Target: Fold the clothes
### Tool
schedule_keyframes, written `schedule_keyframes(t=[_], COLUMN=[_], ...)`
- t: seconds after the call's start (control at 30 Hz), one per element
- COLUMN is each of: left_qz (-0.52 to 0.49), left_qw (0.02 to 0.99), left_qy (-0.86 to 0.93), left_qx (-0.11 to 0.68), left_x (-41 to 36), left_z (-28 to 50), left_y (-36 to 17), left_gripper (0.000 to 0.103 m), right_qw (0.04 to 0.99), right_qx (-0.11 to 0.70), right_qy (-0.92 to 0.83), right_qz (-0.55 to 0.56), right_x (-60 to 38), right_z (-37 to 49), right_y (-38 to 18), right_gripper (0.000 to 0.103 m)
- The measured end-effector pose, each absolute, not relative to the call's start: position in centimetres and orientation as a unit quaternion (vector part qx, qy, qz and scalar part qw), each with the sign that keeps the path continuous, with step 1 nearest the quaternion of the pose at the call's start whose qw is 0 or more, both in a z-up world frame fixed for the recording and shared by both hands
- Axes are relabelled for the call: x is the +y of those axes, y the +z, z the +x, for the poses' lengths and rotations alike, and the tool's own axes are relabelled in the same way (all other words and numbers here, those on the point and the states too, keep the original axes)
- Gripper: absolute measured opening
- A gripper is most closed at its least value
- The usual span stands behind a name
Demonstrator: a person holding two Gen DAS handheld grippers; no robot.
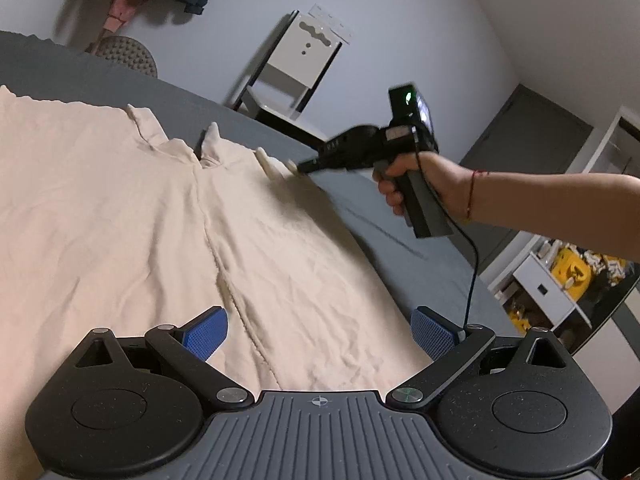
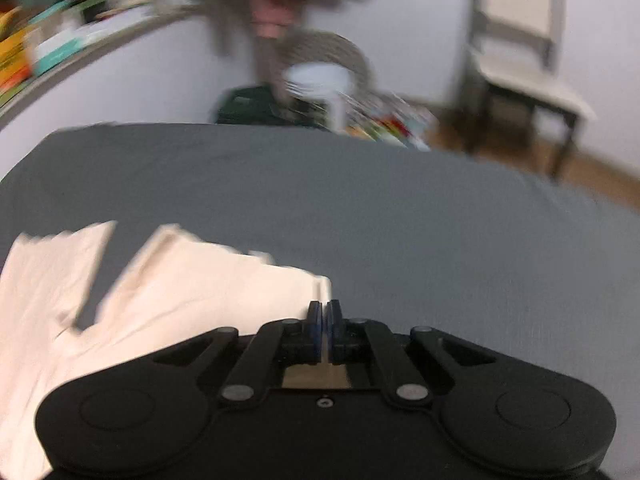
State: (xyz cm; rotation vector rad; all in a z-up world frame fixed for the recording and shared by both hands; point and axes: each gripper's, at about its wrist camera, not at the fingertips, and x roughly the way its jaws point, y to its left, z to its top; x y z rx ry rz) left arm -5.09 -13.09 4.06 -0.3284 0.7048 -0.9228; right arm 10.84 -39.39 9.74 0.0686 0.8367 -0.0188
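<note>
Right gripper (image 2: 324,316) pinching a cream garment (image 1: 160,216); left gripper (image 1: 320,328) spread above it.

Right jaws are closed on the garment's far corner, near the collar. Left jaws gape wide over the near hem, gripping nothing. The garment lies flat on a grey bed (image 2: 400,208); a white chair (image 1: 296,60) stands beyond.

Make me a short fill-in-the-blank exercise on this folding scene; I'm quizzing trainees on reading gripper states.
1. The left hand-held gripper is ___.
2. The right hand-held gripper is shut on the edge of the cream ___.
3. The garment lies on a ___ sheet.
4. On the wrist holding the right hand-held gripper is a ___ string bracelet.

Missing words: open; garment; grey; red
</note>
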Motion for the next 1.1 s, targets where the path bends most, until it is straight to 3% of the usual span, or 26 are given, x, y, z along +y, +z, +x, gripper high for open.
schedule_keyframes(t=[0.17,0.23,0.3,0.5,0.57,0.6,0.67,0.93,1.1], left_qz=[-0.161,-0.164,-0.169,-0.190,-0.192,-0.192,-0.199,-0.250,-0.264], left_qw=[0.828,0.831,0.833,0.827,0.826,0.827,0.827,0.816,0.813], left_qy=[-0.432,-0.424,-0.418,-0.419,-0.414,-0.411,-0.405,-0.392,-0.388], left_qx=[0.319,0.320,0.322,0.324,0.330,0.332,0.336,0.344,0.344], left_x=[-12.9,-12.7,-12.6,-12.3,-12.2,-12.2,-11.9,-10.8,-10.6], left_z=[-5.4,-5.4,-5.3,-5.0,-4.8,-4.6,-4.4,-3.5,-3.1], left_y=[4.9,4.9,5.0,4.8,4.4,4.2,4.0,3.3,3.1], left_gripper=[0.099,0.099,0.099,0.099,0.099,0.099,0.099,0.099,0.099], right_qw=[0.900,0.904,0.921,0.895,0.887,0.887,0.887,0.911,0.892], right_qx=[0.424,0.415,0.390,0.416,0.417,0.414,0.415,0.393,0.438], right_qy=[0.104,0.095,0.017,-0.090,-0.086,-0.087,-0.079,0.014,0.107], right_qz=[-0.020,-0.033,0.003,0.133,0.179,0.188,0.186,0.123,0.041], right_x=[-34.9,-34.8,-37.2,-44.0,-45.0,-45.3,-45.2,-40.7,-36.0], right_z=[9.7,9.3,9.6,11.1,11.1,11.0,11.2,10.5,9.4], right_y=[10.2,10.6,11.4,9.7,8.8,8.6,8.2,10.5,10.7], right_gripper=[0.003,0.012,0.028,0.029,0.029,0.024,0.001,0.002,0.002])
